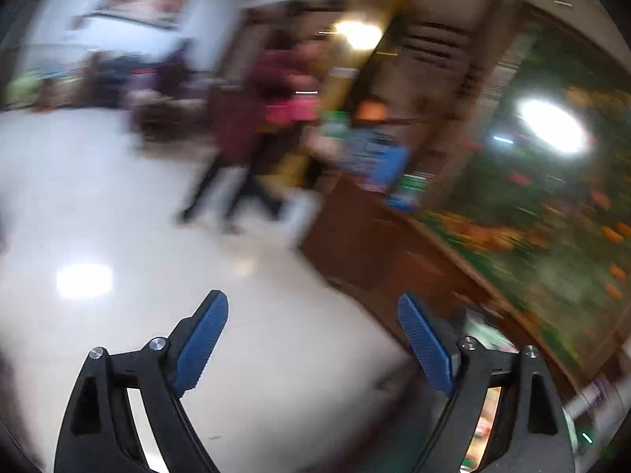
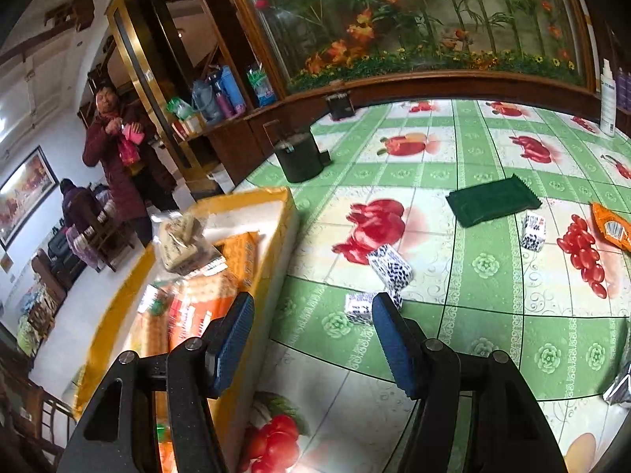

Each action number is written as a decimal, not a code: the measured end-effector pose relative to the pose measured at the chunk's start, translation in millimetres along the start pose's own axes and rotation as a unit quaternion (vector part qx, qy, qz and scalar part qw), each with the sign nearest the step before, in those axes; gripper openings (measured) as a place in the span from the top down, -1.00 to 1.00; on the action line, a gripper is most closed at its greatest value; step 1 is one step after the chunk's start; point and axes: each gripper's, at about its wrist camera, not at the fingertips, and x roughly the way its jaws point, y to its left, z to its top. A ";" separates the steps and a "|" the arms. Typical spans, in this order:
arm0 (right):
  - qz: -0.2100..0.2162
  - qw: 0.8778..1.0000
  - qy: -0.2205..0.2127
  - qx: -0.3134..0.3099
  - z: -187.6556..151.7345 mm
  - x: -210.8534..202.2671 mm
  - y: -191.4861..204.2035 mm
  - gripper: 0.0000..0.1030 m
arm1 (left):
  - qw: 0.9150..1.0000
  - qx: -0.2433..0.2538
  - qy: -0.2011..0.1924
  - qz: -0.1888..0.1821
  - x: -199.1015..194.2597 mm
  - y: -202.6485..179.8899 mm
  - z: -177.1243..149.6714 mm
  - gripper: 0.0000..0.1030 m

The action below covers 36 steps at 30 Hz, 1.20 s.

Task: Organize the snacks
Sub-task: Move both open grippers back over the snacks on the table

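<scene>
Right tongs [image 2: 313,315] agape, empty, beside yellow box [image 2: 290,213] edge

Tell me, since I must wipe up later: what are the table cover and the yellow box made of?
Table cover: apparently glossy plastic or oilcloth, with a printed pattern and light glare. Yellow box: probably matte cardboard with a white lining, judging by its thick, flat walls.

Yellow box [image 2: 290,205], green fruit-print tablecloth [image 2: 493,315], dark green packet [image 2: 491,200]

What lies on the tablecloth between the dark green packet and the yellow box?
In the right wrist view, only bare tablecloth separates dark green packet from yellow box.
</scene>
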 end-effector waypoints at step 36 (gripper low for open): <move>-0.049 0.987 -0.124 0.088 23.7 -166.0 -166.3 -0.40 | 0.848 0.331 0.304 -0.282 2.9 -394.2 -274.8 -0.70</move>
